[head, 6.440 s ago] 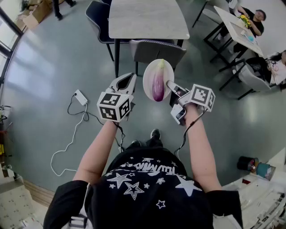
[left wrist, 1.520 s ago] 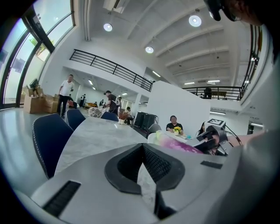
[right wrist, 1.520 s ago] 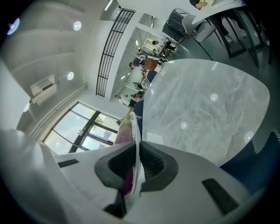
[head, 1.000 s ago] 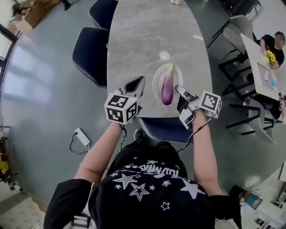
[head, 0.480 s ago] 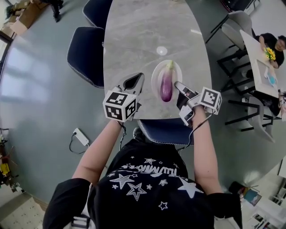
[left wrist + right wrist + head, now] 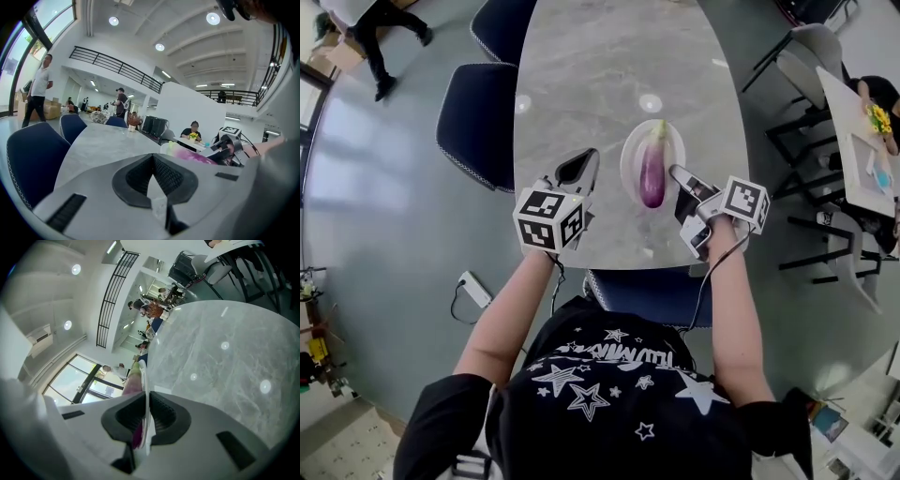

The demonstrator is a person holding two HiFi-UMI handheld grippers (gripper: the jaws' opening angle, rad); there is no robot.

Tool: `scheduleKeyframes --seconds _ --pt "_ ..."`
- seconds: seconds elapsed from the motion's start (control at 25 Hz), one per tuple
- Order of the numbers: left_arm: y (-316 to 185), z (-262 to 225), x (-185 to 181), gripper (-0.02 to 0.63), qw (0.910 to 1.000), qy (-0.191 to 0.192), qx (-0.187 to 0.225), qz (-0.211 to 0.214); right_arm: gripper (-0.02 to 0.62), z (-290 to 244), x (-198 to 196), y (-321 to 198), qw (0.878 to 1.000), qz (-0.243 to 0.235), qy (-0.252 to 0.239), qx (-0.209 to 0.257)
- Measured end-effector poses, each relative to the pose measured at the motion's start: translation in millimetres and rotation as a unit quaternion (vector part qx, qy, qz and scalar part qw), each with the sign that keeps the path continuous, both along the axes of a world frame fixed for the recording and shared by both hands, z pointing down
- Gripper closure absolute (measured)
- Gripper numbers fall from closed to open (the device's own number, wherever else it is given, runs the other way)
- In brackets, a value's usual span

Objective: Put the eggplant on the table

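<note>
A purple eggplant (image 6: 652, 173) with a pale green stem end lies on a white plate (image 6: 630, 150). My right gripper (image 6: 678, 175) is shut on the plate's near right rim and holds it over the grey marble table (image 6: 600, 75), near its front edge. In the right gripper view the plate's rim (image 6: 146, 394) runs between the pads, with the eggplant (image 6: 134, 380) just behind. My left gripper (image 6: 581, 169) hangs left of the plate, shut and empty. The left gripper view shows the eggplant (image 6: 197, 157) to its right.
Dark blue chairs stand at the table's left side (image 6: 473, 112) and under its near edge (image 6: 647, 291). At the right is another table (image 6: 862, 141) with a seated person. A white power strip (image 6: 476, 289) lies on the floor. A person (image 6: 380, 28) walks at top left.
Earlier the plate was carried over the floor, short of the table. Over the last second both grippers and the plate have moved a little farther in over the tabletop.
</note>
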State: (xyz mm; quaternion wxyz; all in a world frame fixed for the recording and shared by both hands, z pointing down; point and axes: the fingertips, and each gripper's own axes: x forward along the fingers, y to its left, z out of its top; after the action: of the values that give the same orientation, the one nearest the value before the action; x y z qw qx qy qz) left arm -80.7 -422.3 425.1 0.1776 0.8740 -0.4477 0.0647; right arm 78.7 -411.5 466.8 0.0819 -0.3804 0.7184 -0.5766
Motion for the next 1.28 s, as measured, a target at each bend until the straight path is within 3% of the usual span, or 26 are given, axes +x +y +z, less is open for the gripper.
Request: scheduleKeyframes --seconds 0.44,1.28 --pt "-65 35 18 0.598 0.9995 -0.006 -0.031 -0.01 0.572 47 26 -57 0.999 0.008 0.012 -0.039" --pt "-87 90 18 0.598 0.9966 -0.032 -0.072 -0.022 0.572 129 29 -76 0.993 0.002 0.027 -0.114"
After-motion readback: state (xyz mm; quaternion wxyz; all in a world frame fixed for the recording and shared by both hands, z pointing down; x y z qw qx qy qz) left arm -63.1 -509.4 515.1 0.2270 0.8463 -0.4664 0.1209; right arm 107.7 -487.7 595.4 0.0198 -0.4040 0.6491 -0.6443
